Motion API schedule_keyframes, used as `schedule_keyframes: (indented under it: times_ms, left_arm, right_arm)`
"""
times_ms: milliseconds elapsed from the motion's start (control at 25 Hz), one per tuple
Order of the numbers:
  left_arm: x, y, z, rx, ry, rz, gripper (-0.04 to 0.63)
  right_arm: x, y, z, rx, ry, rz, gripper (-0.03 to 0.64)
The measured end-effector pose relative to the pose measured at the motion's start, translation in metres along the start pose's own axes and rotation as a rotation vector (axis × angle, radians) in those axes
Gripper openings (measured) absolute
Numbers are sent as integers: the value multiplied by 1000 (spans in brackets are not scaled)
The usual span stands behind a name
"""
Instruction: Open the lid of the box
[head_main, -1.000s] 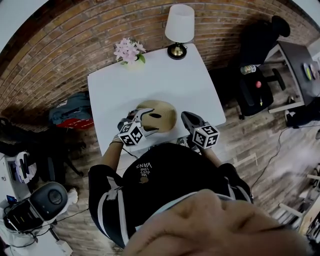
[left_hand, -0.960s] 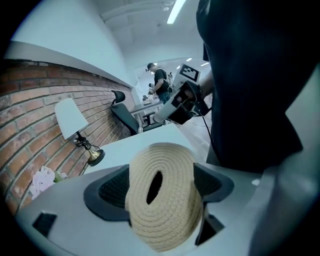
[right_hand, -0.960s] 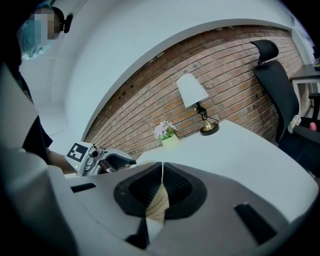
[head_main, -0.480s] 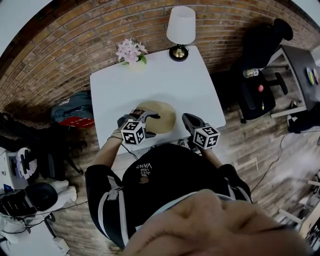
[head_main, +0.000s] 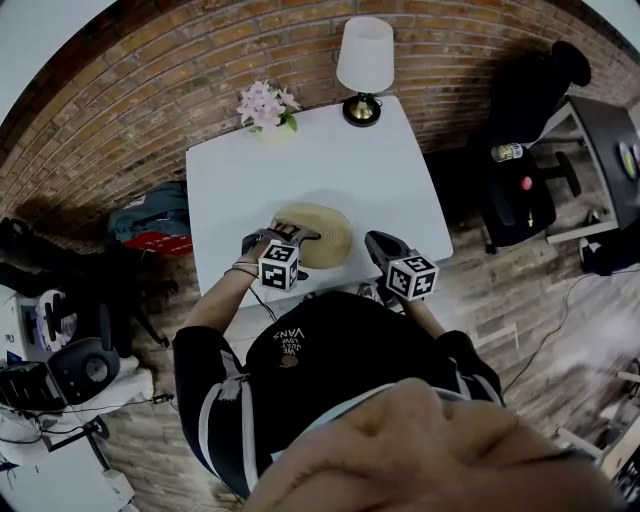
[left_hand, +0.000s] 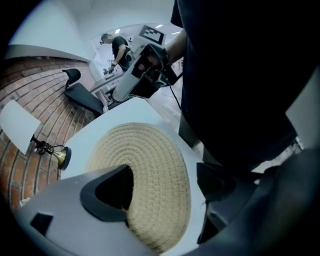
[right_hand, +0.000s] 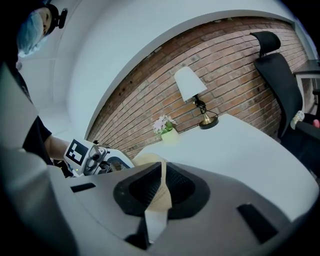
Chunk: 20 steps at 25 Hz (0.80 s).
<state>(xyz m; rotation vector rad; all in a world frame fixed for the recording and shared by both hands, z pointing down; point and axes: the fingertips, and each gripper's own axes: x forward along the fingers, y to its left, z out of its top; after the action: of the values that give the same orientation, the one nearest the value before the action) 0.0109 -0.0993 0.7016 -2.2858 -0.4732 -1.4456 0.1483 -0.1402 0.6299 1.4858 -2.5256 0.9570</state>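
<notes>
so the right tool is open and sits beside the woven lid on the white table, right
Not quite. The right tool is shut, its jaws pressed together with nothing gripped, as the right gripper view shows. The rest stands: it sits beside the woven lid, apart from it, on the white table.

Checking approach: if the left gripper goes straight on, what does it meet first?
Probably the woven lid, directly ahead; depth is unclear. The left gripper has just been opening its jaws, the lid between them, not pressed.
</notes>
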Motion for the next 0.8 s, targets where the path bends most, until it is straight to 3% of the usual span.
schedule_keyframes:
  times_ms: [440, 800]
  left_arm:
    - [22, -1, -15, -40, 73, -17, 426]
    - [31, 2, -18, -34, 97, 8, 426]
  right_arm:
    - [5, -12, -12, -18, 40, -3, 5]
    - [17, -19, -24, -107, 96, 18, 6]
